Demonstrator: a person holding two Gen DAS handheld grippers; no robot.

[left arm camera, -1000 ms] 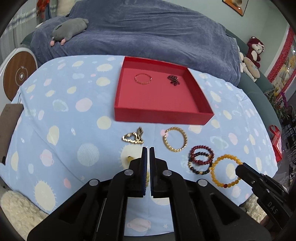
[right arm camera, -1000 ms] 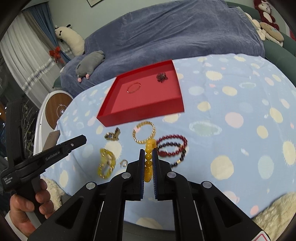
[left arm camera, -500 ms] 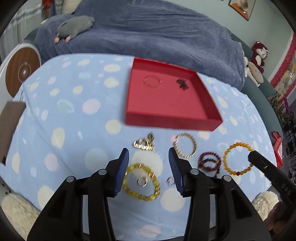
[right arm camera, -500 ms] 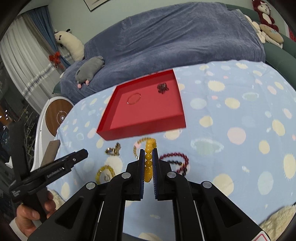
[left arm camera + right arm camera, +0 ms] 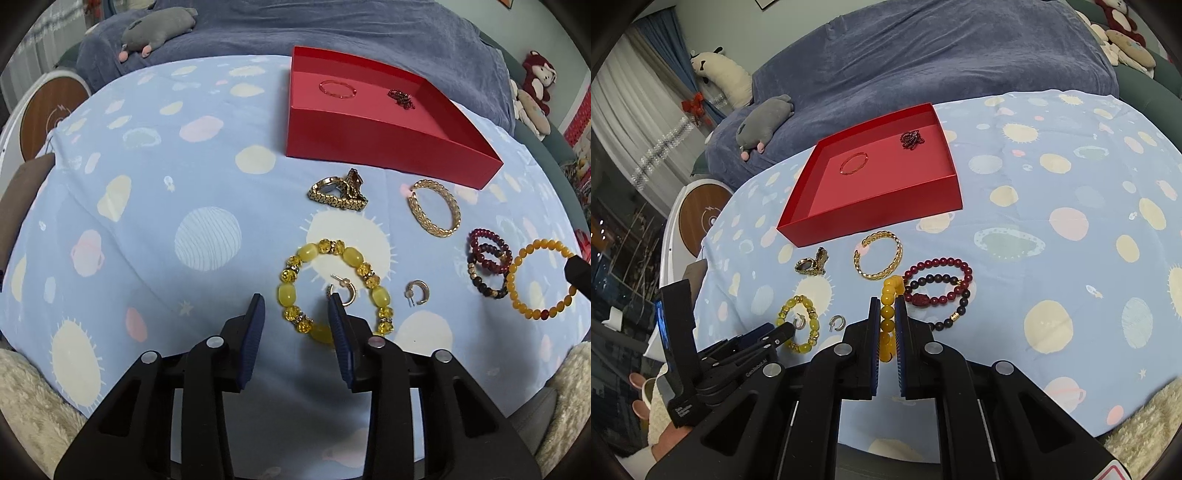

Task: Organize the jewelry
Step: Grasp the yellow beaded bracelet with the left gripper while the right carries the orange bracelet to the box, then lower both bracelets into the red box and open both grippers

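Note:
My left gripper (image 5: 295, 302) is open, low over the near side of a yellow beaded bracelet (image 5: 295, 293) with a gold hoop earring (image 5: 345, 291) inside it. A second earring (image 5: 419, 292) lies to its right. My right gripper (image 5: 887, 308) is shut on an orange beaded bracelet (image 5: 888, 295), which also shows in the left wrist view (image 5: 539, 251). A gold bangle (image 5: 436, 208), a gold watch (image 5: 338, 192) and dark red bead bracelets (image 5: 487, 258) lie on the cloth. The red tray (image 5: 369, 142) holds a thin ring bracelet (image 5: 338, 88) and a dark red chain (image 5: 400, 98).
The table wears a blue cloth with pastel spots (image 5: 184, 184). Behind it is a sofa under a blue-grey blanket (image 5: 942, 55) with a grey plush toy (image 5: 764, 122). A round wooden-topped stand (image 5: 701, 214) is to the left.
My left gripper has opened and moved forward and down over the yellow bracelet. My right gripper still holds the orange bracelet and has dipped lower again, closer to the cloth.

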